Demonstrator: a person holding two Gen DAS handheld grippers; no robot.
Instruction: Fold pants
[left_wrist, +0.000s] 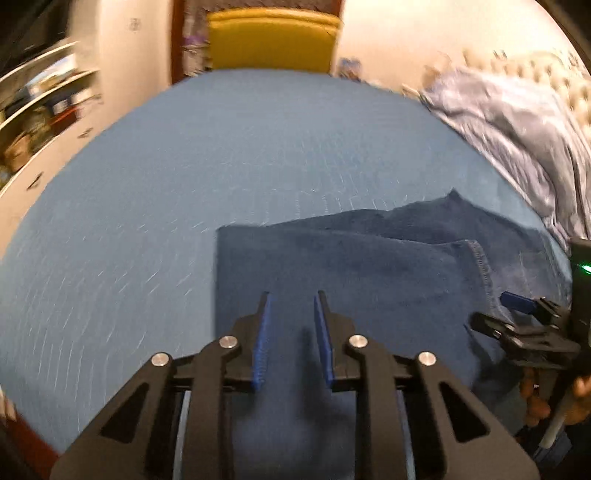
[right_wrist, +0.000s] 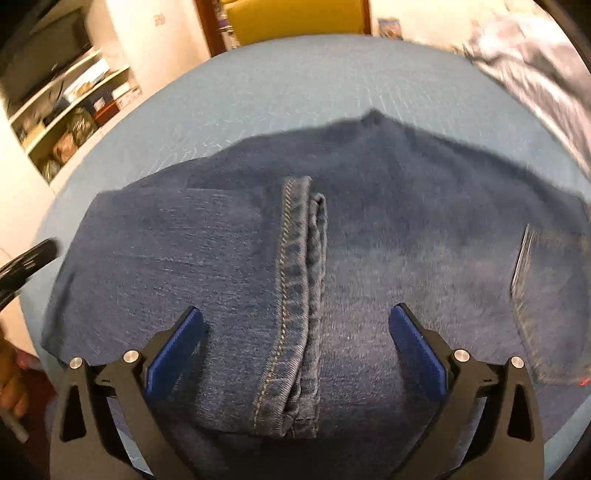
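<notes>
Blue worktop (left_wrist: 147, 206) fills both views; yellow chair (left_wrist: 273, 40) at far edge, shelves (right_wrist: 70, 122) far left, crumpled grey-blue cloth (left_wrist: 517, 122) heaped far right. Pants (right_wrist: 229, 251), dark denim, lie flat on worktop at the near side, already folded over: leg section doubled across the upper part, hem (right_wrist: 291, 295) running near-to-far down the middle of the stack, back pocket (right_wrist: 543, 302) showing at right. Judging by that, at least one fold done; stack looks wide enough for one more fold or just a tidy-up. Left gripper (left_wrist: 291, 299) hovers over left part of pants, jaws narrow, nothing between them. Right gripper (right_wrist: 295, 317) jaws wide, straddling the hem, pads not pressing on cloth.
</notes>
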